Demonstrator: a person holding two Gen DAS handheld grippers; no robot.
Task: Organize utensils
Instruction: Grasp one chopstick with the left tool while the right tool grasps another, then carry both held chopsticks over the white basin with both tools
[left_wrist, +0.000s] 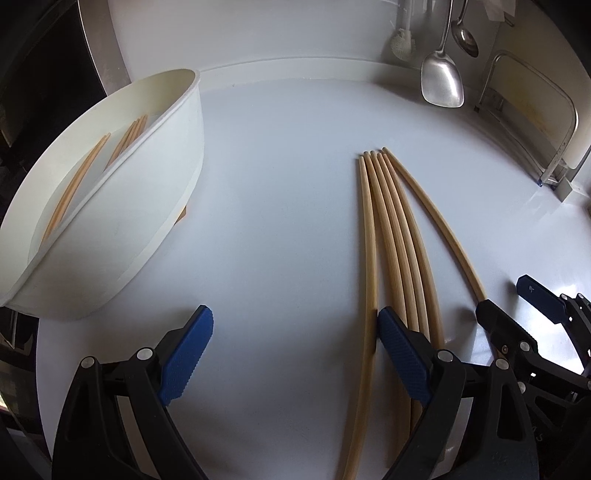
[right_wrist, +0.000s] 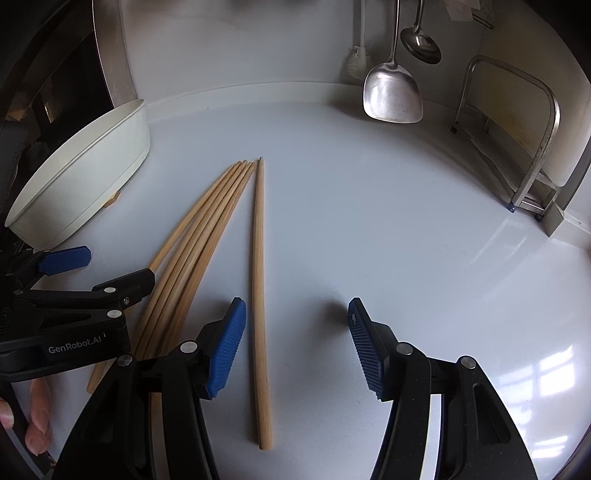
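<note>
Right gripper (right_wrist: 297, 347), jaws spread and empty, straddles the lone chopstick (right_wrist: 259, 295) on the countertop (right_wrist: 369, 221); its long axis runs along the fingers, nearer the left pad. Left gripper (left_wrist: 295, 350), also spread, flanks the bundle (left_wrist: 399, 236); white tray (left_wrist: 177, 155) lies to its left.

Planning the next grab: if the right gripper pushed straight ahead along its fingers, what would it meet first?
Probably the white counter. The right gripper is open, and the single chopstick lies inside its left finger; depth is unclear.

Kitchen: spatula (right_wrist: 392, 94) and ladle (right_wrist: 421, 44) hang above counter (right_wrist: 369, 221).
</note>
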